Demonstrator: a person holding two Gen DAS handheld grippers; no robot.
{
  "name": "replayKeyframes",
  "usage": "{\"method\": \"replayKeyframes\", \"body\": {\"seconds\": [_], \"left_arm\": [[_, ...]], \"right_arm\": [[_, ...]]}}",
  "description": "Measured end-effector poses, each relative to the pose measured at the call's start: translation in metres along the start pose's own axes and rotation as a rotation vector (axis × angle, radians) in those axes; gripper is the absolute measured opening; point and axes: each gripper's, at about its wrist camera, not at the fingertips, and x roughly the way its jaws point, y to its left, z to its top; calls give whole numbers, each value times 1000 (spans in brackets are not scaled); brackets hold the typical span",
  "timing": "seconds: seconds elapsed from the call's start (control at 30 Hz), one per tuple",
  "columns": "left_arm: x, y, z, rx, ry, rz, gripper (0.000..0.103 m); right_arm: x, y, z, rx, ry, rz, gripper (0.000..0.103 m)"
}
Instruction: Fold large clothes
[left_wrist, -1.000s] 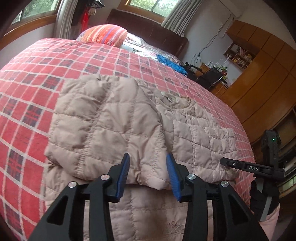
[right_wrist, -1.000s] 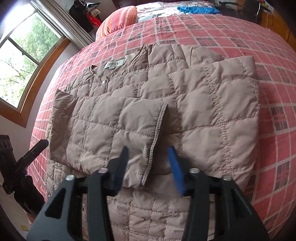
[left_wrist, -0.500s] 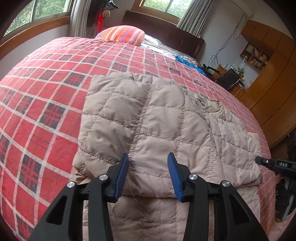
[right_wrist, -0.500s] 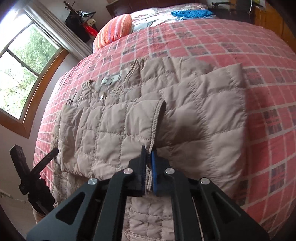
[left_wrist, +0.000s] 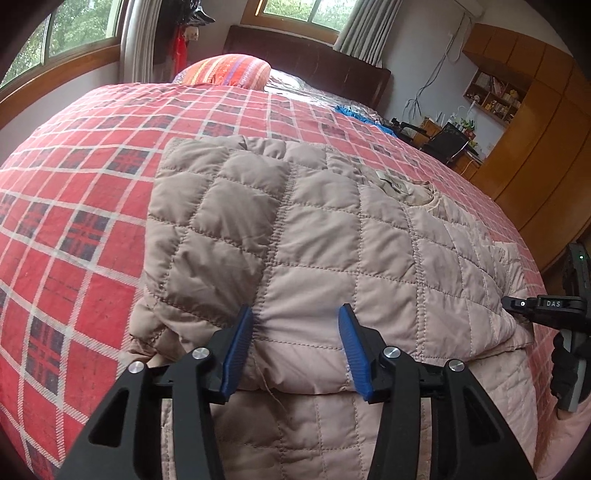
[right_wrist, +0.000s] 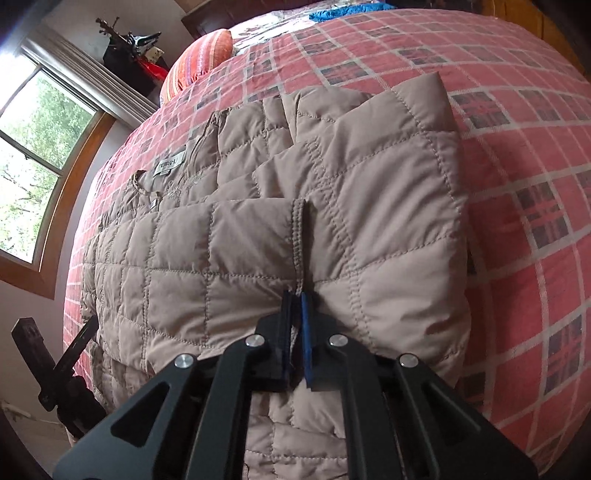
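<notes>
A beige quilted puffer jacket (left_wrist: 332, 236) lies folded on the red plaid bedspread (left_wrist: 74, 221). The right gripper (right_wrist: 295, 325) pinches its sleeve cuff (right_wrist: 299, 240); the left gripper (left_wrist: 295, 347), jaws spread, grasps nothing. "DAS" marks the right gripper's arm; the neck label (right_wrist: 170, 162) is unreadable.

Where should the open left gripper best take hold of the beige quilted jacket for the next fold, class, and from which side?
Probably the thick folded lower edge of the beige quilted jacket, approached from the near bed edge. The open left gripper already straddles that bulging edge, which overhangs the layer beneath, giving a lip to pinch. The right gripper is shut on the same edge at the sleeve cuff.
</notes>
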Motion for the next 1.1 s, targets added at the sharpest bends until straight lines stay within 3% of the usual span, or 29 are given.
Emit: {"method": "replayKeyframes", "body": {"seconds": [0.13,0.2,0.33,0.5,0.67,0.9,1.1], "left_arm": [[-16,-13,-3,45,-44,45,53],[-27,-23,-5,79,-72,37,56],[-31,-43,-11,131,-61,-6,59],[-13,-44,-18,142,-15,33,59],[-1,-38,-20,140,2,36,60],[8,-47,-31,211,-28,102,61],[7,-42,-33,198,-38,69,64]], "right_arm": [[-48,5,-9,-40,-152,-92,10],[-62,13,-13,-77,-172,-68,10],[-52,32,-26,-129,-88,35,10],[-17,35,-27,-125,-20,-17,11],[7,22,-24,-77,15,-4,2],[12,12,-27,-71,-13,28,0],[9,6,-32,-54,-42,72,0]]}}
